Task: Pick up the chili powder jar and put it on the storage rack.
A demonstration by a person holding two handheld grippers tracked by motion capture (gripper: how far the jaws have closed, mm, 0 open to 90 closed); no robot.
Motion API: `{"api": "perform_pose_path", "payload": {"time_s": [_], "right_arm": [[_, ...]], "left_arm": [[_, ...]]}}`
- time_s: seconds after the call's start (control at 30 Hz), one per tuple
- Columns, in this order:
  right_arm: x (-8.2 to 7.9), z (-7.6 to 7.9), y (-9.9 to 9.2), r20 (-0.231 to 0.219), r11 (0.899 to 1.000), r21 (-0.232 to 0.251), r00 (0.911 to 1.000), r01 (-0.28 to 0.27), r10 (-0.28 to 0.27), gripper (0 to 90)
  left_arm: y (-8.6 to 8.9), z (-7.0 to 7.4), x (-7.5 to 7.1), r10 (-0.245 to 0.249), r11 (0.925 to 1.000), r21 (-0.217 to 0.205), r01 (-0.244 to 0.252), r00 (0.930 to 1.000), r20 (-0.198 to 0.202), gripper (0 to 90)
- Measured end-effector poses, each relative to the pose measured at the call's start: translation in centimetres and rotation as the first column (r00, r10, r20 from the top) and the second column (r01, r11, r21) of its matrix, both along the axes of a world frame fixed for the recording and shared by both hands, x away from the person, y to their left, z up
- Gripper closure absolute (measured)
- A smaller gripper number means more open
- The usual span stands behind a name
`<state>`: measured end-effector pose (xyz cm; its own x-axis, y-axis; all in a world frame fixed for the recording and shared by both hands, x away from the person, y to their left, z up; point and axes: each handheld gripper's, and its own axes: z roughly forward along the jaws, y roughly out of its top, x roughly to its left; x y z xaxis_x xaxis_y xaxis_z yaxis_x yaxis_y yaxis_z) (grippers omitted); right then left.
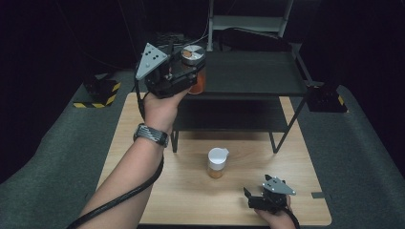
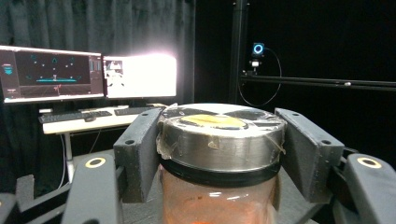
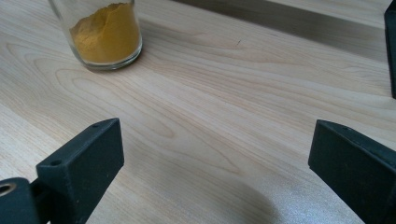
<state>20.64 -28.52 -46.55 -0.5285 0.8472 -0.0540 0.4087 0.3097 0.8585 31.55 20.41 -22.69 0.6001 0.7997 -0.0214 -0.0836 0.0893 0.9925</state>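
My right gripper hung low over the pale, grained wooden tabletop, its two black block-shaped jaws rising at seven and four o'clock, set wide apart with only bare wood and a soft grey shadow between them. At eleven o'clock stood a clear glass jar with mustard-yellow powder heaped in its base, well away from my jaws. Along twelve to one o'clock ran a dark band across the wood.
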Motion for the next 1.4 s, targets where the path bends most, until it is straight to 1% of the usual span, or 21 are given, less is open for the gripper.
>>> {"api": "perform_pose_path", "payload": {"time_s": [0.13, 0.27, 0.37, 0.53, 0.6, 0.67, 0.73, 0.8, 0.97, 1.13, 1.4], "right_arm": [[0.0, 0.0, -0.1, -0.002, 1.0, 0.004, 1.0, -0.001, 0.001, 2.8], [0.0, 0.0, -0.1, -0.001, 1.0, 0.006, 1.0, -0.001, 0.001, 2.8], [0.0, 0.0, -0.1, 0.0, 1.0, 0.007, 1.0, -0.003, 0.003, 2.8], [0.0, 0.0, -0.1, 0.0, 1.0, 0.007, 1.0, -0.006, 0.006, 3.0], [0.0, -0.1, -0.2, 0.001, 1.0, 0.01, 1.0, -0.007, 0.007, 3.0], [0.0, -0.1, -0.3, 0.004, 1.0, 0.012, 1.0, -0.009, 0.008, 3.0], [0.0, -0.1, -0.3, 0.004, 1.0, 0.013, 0.9999, -0.01, 0.01, 3.0], [0.0, -0.1, -0.3, 0.002, 1.0, 0.015, 0.9999, -0.01, 0.01, 3.0], [0.0, -0.1, -0.4, 0.006, 1.0, 0.013, 0.9999, -0.013, 0.013, 2.9], [0.0, -0.1, -0.3, 0.004, 1.0, 0.012, 0.9999, -0.011, 0.011, 3.0], [0.0, -0.1, -0.3, 0.004, 1.0, 0.01, 0.9999, -0.01, 0.01, 3.0]], "left_arm": [[-0.6, 0.0, 0.8, 0.009, 0.9999, 0.01, -0.009, 1.0, -0.002, 34.9], [-1.2, 0.1, 1.6, 0.016, 0.9996, 0.025, -0.016, 0.9997, -0.016, 34.9], [-1.6, 0.2, 2.0, 0.022, 0.9995, 0.025, -0.022, 0.9995, -0.021, 34.9], [-2.1, 0.5, 2.6, 0.031, 0.9984, 0.048, -0.03, 0.9993, -0.022, 34.9], [-2.3, 0.5, 2.7, 0.034, 0.9983, 0.049, -0.033, 0.9992, -0.021, 34.9], [-2.4, 0.3, 3.0, 0.032, 0.9989, 0.036, -0.031, 0.9991, -0.027, 34.9], [-2.5, 0.2, 3.1, 0.031, 0.999, 0.035, -0.03, 0.9991, -0.029, 34.9], [-2.7, 0.1, 3.2, 0.032, 0.9985, 0.045, -0.03, 0.9989, -0.035, 34.9], [-2.7, -0.2, 3.4, 0.028, 0.9991, 0.032, -0.027, 0.9987, -0.043, 34.9], [-2.7, -0.2, 3.5, 0.025, 0.9992, 0.032, -0.023, 0.9987, -0.045, 34.8], [-2.6, -0.1, 3.6, 0.02, 0.9995, 0.025, -0.018, 0.9981, -0.059, 34.5]]}}
